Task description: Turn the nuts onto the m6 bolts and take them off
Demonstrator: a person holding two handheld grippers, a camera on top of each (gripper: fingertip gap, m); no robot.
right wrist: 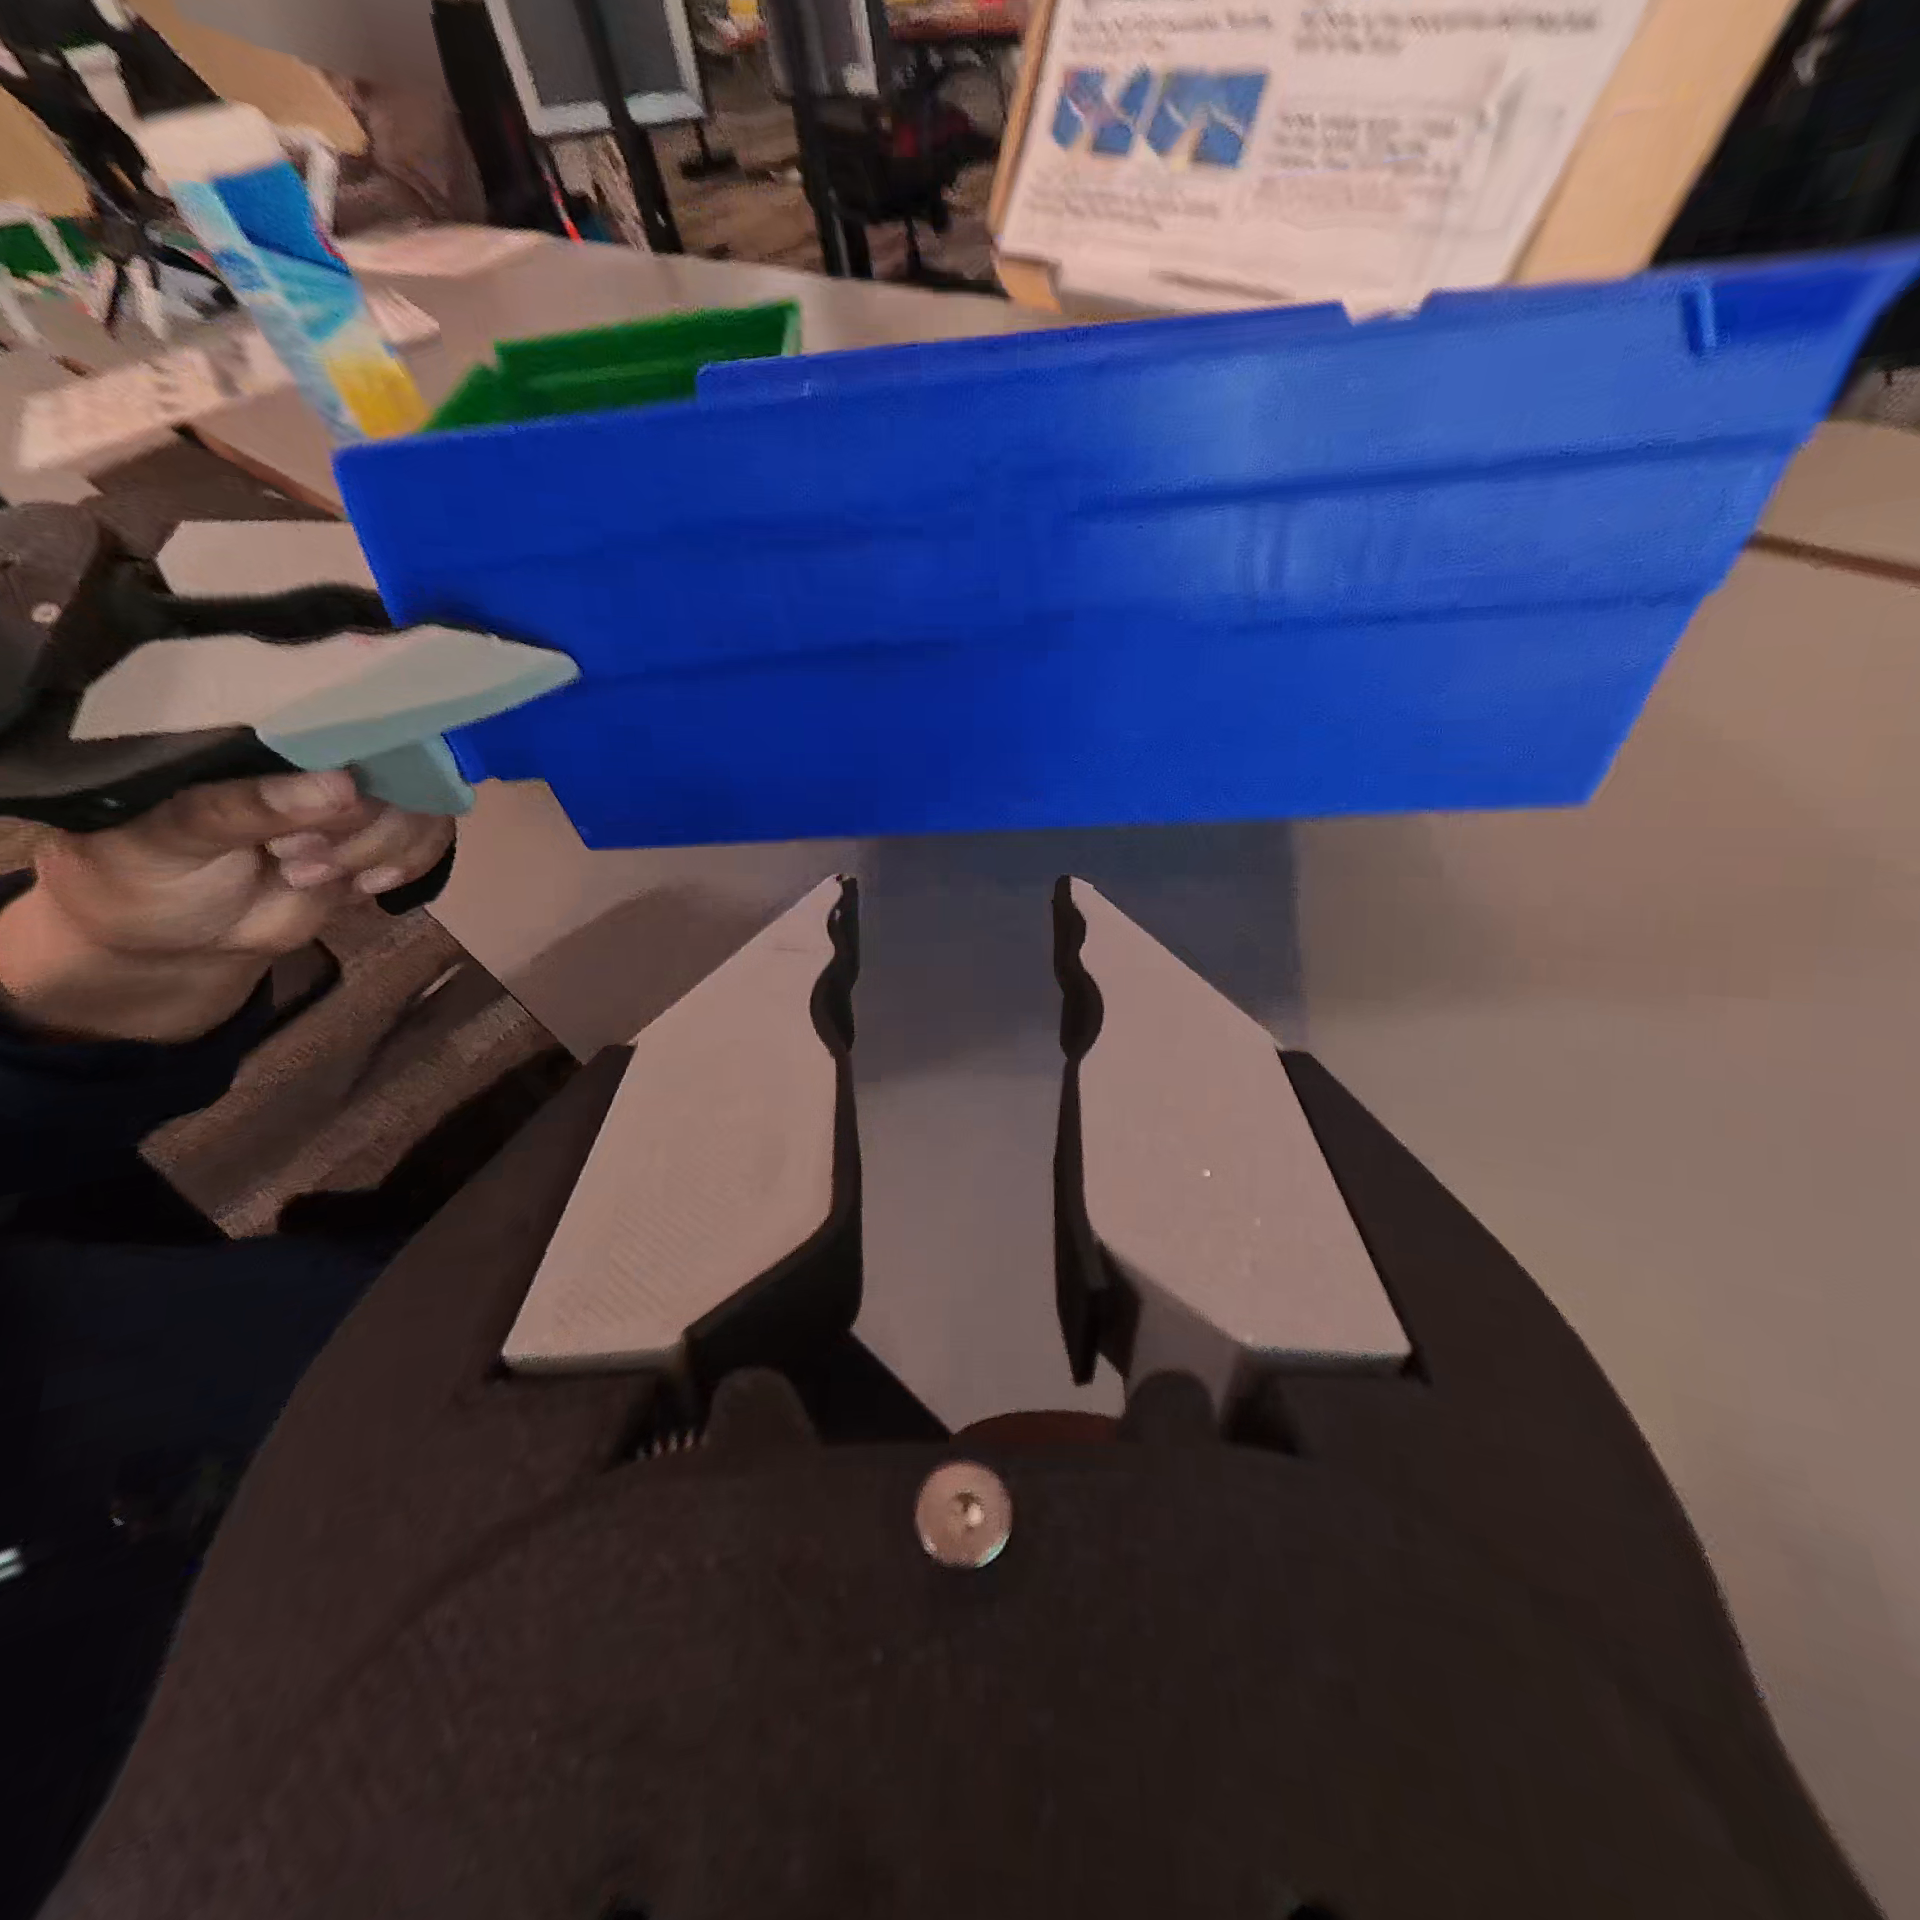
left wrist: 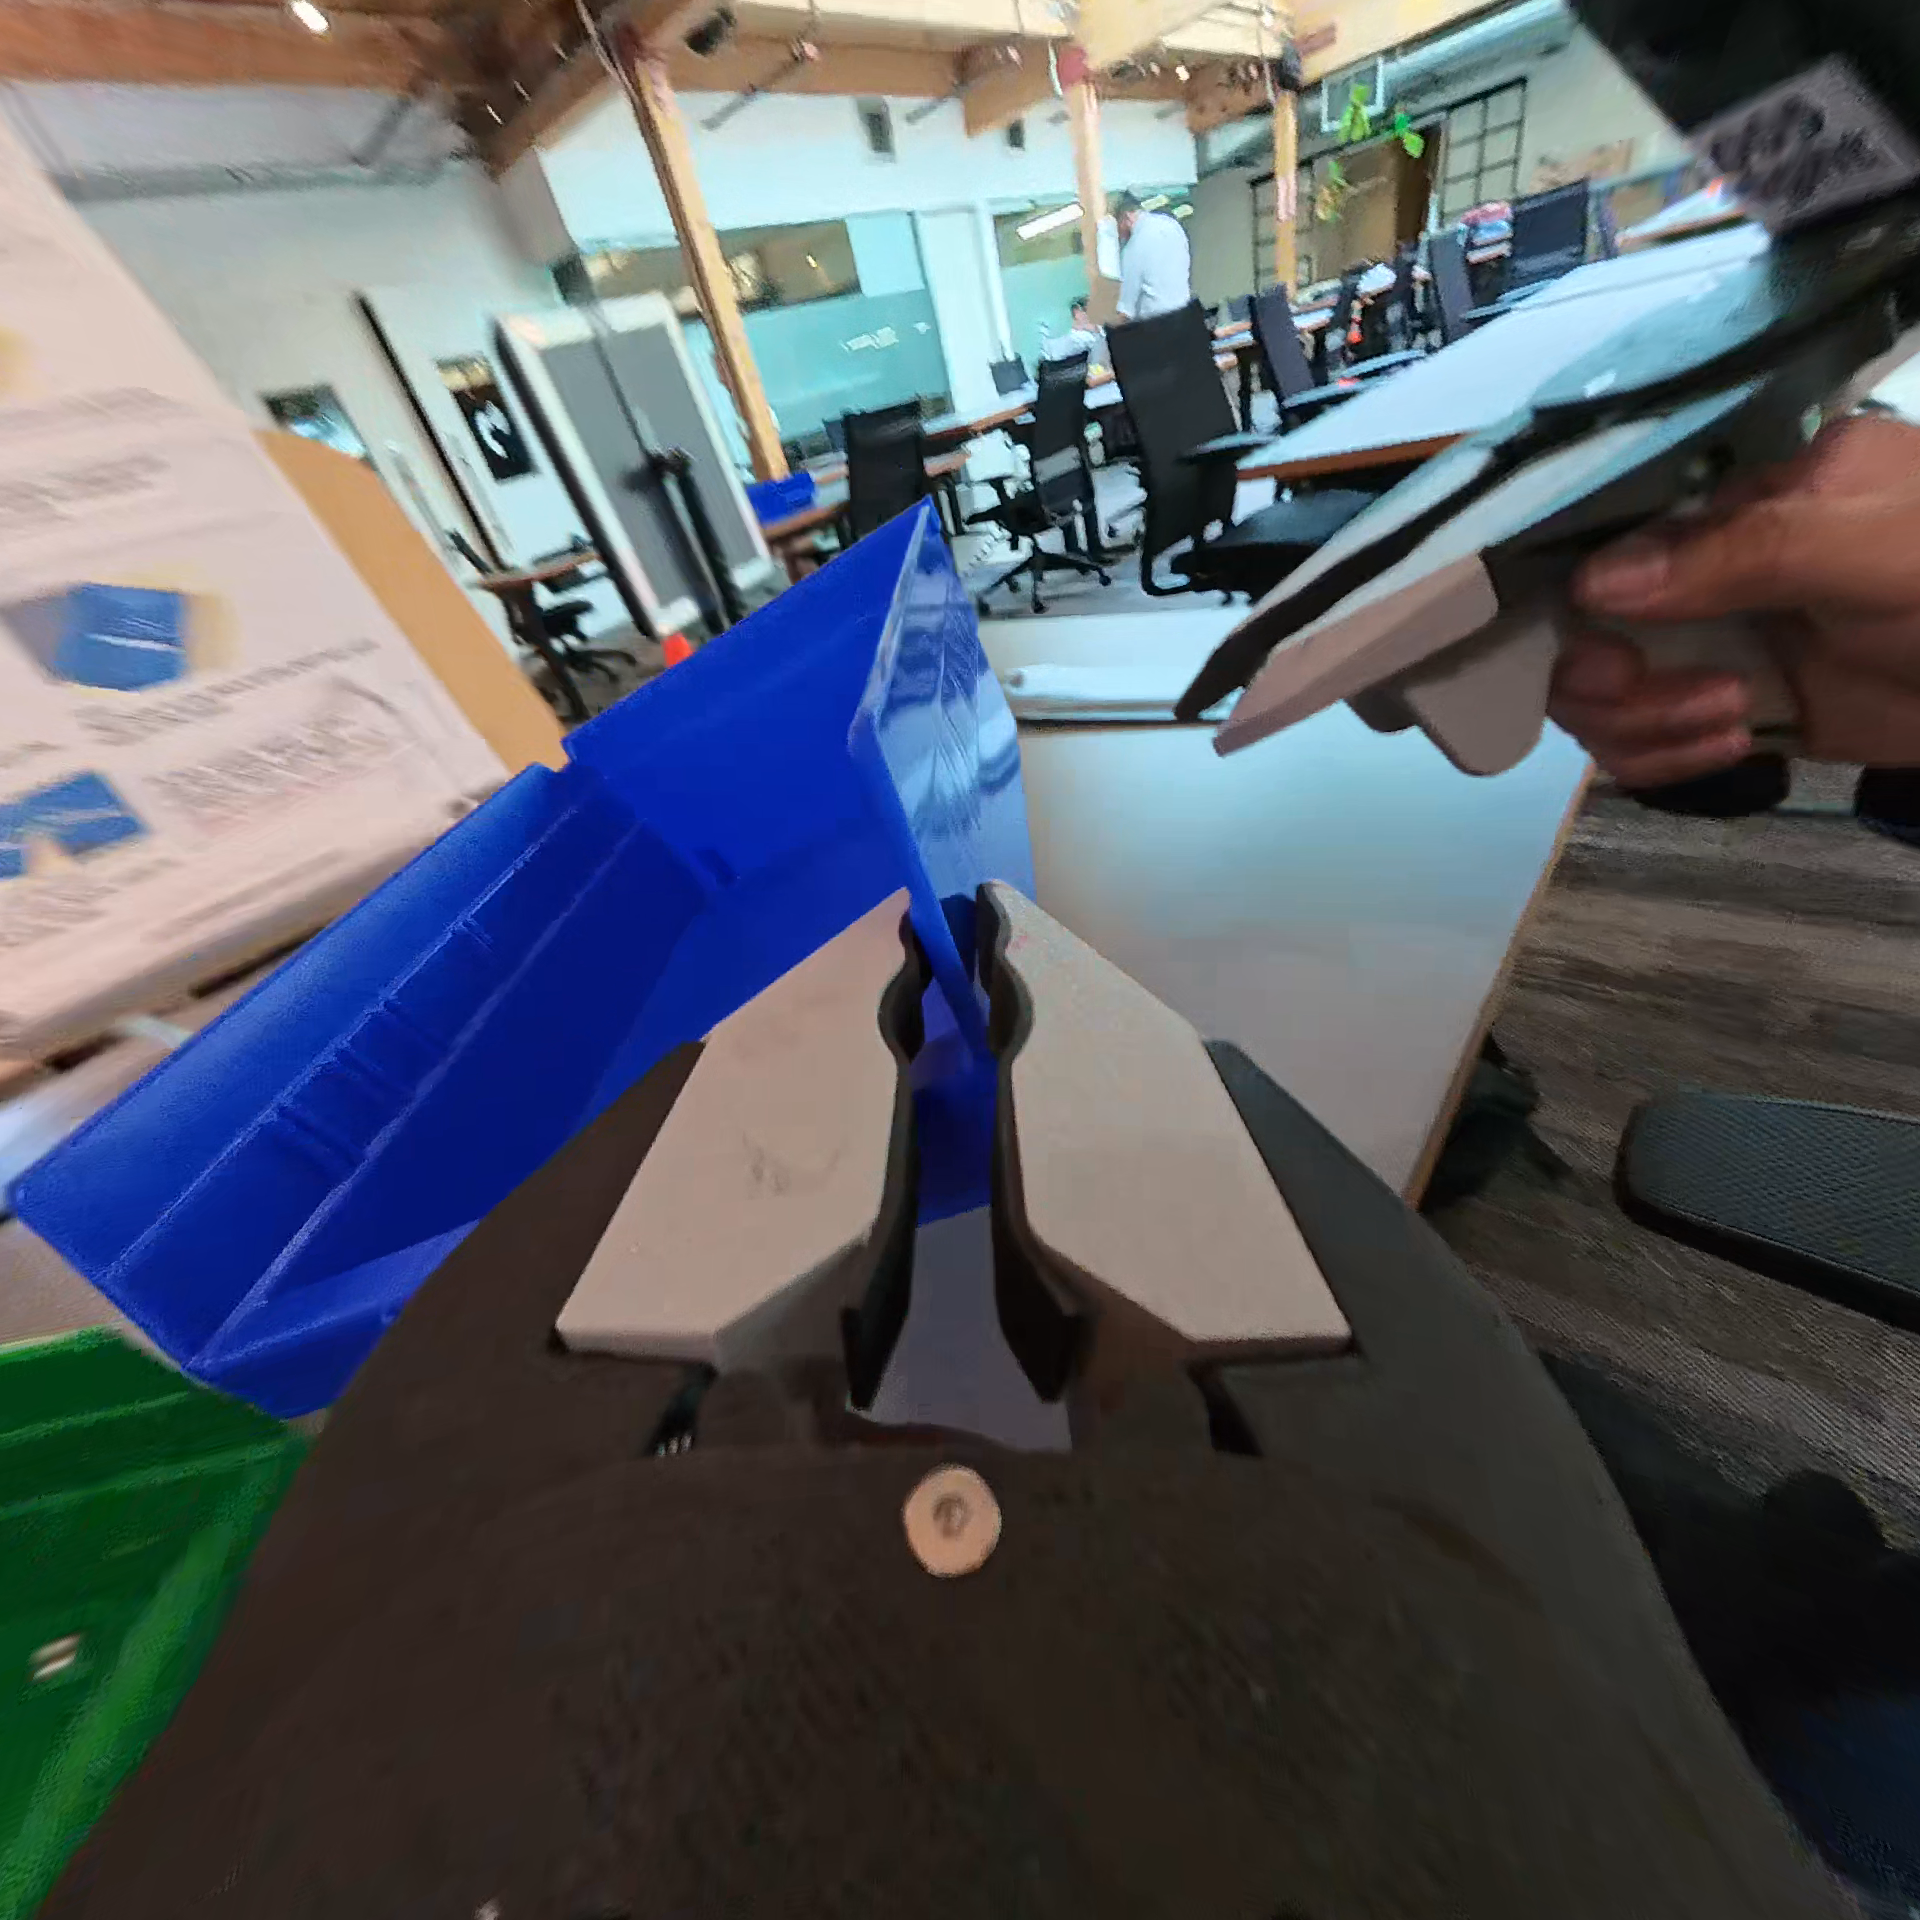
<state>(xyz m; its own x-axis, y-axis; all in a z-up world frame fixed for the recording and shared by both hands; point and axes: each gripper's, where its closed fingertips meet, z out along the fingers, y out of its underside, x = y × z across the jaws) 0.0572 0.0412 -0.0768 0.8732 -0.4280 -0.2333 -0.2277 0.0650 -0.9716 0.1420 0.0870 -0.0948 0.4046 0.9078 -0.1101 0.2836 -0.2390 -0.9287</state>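
Note:
My left gripper (left wrist: 948, 914) is shut on the end wall of a blue plastic bin (left wrist: 582, 935) and holds it lifted and tilted above the table. In the right wrist view the same bin (right wrist: 1091, 623) hangs in the air, with the left gripper (right wrist: 551, 665) clamped on its left end. My right gripper (right wrist: 954, 904) is open and empty, just below and in front of the bin; it also shows in the left wrist view (left wrist: 1205, 717), apart from the bin. No nuts or bolts are visible.
A green bin (left wrist: 114, 1558) sits at the lower left, also seen behind the blue bin (right wrist: 623, 364). The grey table (right wrist: 1558, 1039) lies below. A cardboard box with a printed sheet (right wrist: 1299, 145) stands behind. An office chair arm (left wrist: 1766, 1184) is at right. The gap from one gripper's tips to the other's is roughly 10 cm.

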